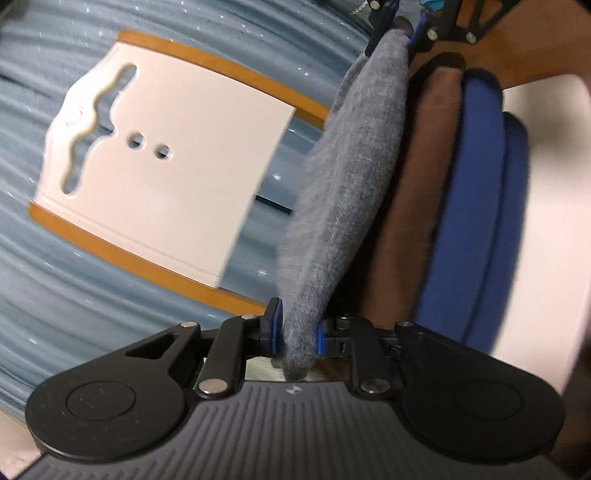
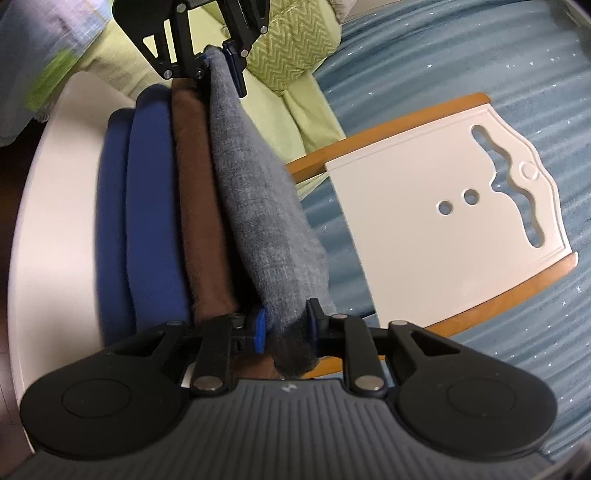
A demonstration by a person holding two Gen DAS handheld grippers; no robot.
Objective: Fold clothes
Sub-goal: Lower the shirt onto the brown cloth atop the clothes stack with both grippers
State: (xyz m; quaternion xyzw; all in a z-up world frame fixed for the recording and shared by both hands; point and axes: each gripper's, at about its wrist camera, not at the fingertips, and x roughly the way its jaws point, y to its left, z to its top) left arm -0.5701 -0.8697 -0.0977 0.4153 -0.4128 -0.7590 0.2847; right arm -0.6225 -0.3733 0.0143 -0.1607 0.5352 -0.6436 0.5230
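A folded grey garment (image 1: 343, 192) is held stretched between both grippers, one at each end. My left gripper (image 1: 298, 332) is shut on its near end; in the same view my right gripper (image 1: 397, 35) is shut on the far end. In the right wrist view my right gripper (image 2: 286, 325) grips the grey garment (image 2: 258, 199) and my left gripper (image 2: 219, 61) holds the far end. The garment lies against a stack of folded clothes: a brown one (image 1: 413, 206) (image 2: 201, 206) and blue ones (image 1: 476, 206) (image 2: 140, 206).
The stack rests on a round white table (image 1: 554, 229) (image 2: 55, 206). A white chair back with orange wooden rails (image 1: 166, 166) (image 2: 443, 206) stands over a blue-grey rug (image 1: 55, 314) (image 2: 480, 55). A green sofa with a zigzag cushion (image 2: 291, 48) is behind.
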